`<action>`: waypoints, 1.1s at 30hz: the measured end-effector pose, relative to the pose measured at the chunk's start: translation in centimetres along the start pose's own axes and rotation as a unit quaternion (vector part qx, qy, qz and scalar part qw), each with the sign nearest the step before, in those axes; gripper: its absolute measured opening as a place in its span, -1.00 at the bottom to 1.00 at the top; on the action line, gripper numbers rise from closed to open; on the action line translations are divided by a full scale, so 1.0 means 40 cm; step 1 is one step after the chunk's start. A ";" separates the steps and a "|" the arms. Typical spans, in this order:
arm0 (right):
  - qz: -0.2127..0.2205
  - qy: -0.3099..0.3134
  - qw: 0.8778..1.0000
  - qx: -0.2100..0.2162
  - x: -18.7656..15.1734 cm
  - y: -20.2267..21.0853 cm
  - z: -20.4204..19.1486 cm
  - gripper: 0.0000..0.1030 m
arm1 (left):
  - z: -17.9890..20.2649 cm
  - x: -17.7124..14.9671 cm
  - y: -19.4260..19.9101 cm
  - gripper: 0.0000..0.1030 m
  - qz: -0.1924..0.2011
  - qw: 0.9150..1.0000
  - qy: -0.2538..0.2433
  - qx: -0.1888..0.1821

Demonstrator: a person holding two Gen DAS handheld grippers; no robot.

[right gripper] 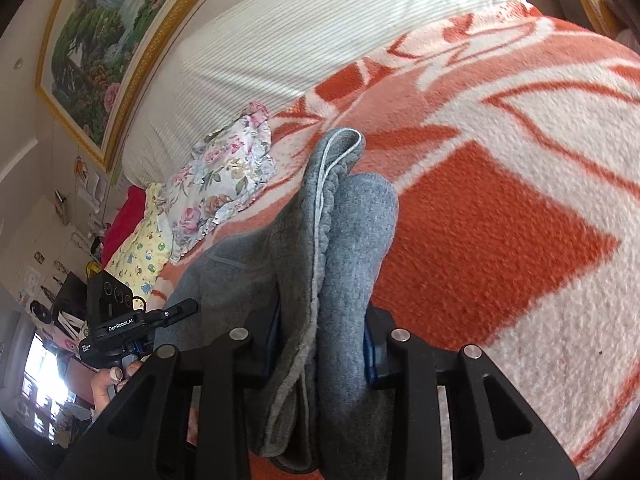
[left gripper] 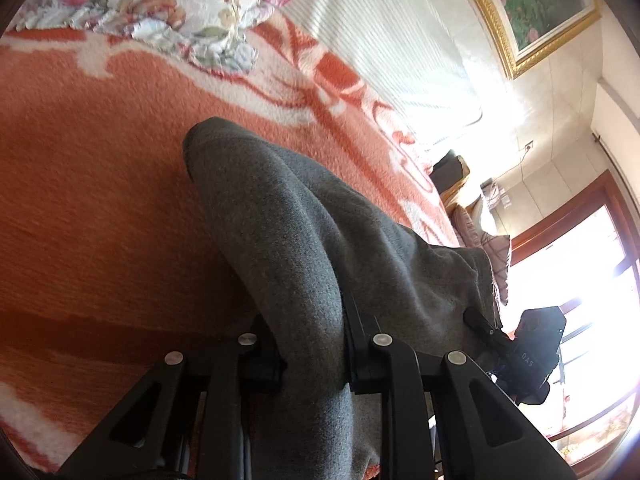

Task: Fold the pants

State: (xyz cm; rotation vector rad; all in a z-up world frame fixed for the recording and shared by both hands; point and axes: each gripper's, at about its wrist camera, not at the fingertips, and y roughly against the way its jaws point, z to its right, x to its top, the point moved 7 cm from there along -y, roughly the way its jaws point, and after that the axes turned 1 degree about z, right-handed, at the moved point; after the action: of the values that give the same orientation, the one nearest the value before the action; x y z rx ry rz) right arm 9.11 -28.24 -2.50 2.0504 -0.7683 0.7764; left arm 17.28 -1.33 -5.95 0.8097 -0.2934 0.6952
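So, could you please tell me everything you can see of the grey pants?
The grey pants look like thick fleece, with a paler stitched edge showing in the right wrist view. They are bunched and lifted over the orange-and-white blanket, clamped in both the left gripper and right gripper, fabric hanging between them.

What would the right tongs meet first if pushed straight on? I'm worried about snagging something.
Probably the orange and white blanket. The right tongs are shut on the grey pants, whose fabric bulges ahead, so that would lead. Depth is unclear.
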 end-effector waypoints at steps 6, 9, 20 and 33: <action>-0.009 0.021 0.999 0.023 0.014 -0.053 -0.072 -0.36 | -0.017 0.041 0.073 -0.58 0.029 0.999 -0.012 0.023; -0.012 0.027 0.999 0.038 0.026 -0.087 -0.110 -0.36 | -0.042 0.067 0.113 -0.58 0.045 0.999 -0.009 0.030; -0.051 0.054 0.993 0.088 0.059 -0.297 -0.257 -0.36 | -0.192 0.208 0.208 -0.58 0.082 0.993 0.005 0.087; -0.070 0.059 0.988 0.122 0.152 -0.524 -0.365 -0.36 | -0.331 0.384 0.240 -0.58 0.104 0.986 -0.007 0.132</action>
State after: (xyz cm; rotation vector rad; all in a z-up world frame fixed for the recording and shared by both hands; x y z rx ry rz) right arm 24.63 -7.14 -0.38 2.2243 -0.4745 0.9406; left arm 22.07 20.21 -1.84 1.0458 -0.3065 0.9381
